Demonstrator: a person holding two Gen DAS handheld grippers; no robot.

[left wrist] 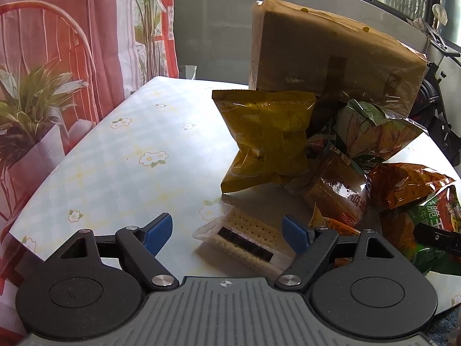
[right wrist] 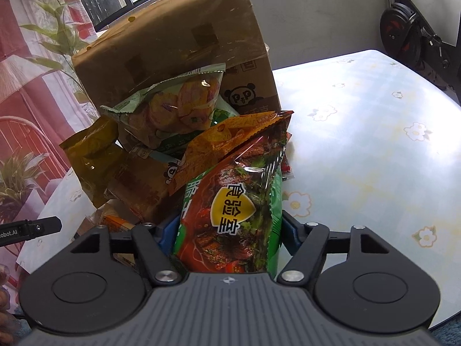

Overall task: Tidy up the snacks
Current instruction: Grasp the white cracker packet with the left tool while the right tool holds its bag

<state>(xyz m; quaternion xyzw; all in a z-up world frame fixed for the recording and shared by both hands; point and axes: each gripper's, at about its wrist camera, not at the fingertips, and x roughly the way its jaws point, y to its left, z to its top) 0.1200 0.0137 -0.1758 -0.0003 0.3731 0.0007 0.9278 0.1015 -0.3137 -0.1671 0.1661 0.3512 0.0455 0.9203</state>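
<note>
Right gripper point(right wrist: 229, 230) has its blue fingers point(right wrist: 167, 232) clamped on either side of a green-and-red snack bag point(right wrist: 233, 210), the bag standing up between them with its crimped top leaning toward the pile. Just behind it an orange chip bag point(right wrist: 230, 141), then a pale green bag of chips point(right wrist: 173, 109) propped against a tilted cardboard box point(right wrist: 173, 43); a yellow bag point(right wrist: 89, 155) sits at the left edge of the heap. Left gripper point(left wrist: 227, 230) is spread wide and holds nothing. A clear-wrapped cracker pack point(left wrist: 245, 239) lies flat on the flowered tablecloth point(left wrist: 129, 158) between its fingers, nearer the right-hand pad; whether that pad touches the wrapper cannot be told. Beyond the crackers, the same yellow bag point(left wrist: 268, 138) stands upright in front of the box point(left wrist: 331, 54), with a brown packet point(left wrist: 337, 190) and further bags crowded to its right. The rest of the cloth to the left lies in sunlight.
</note>
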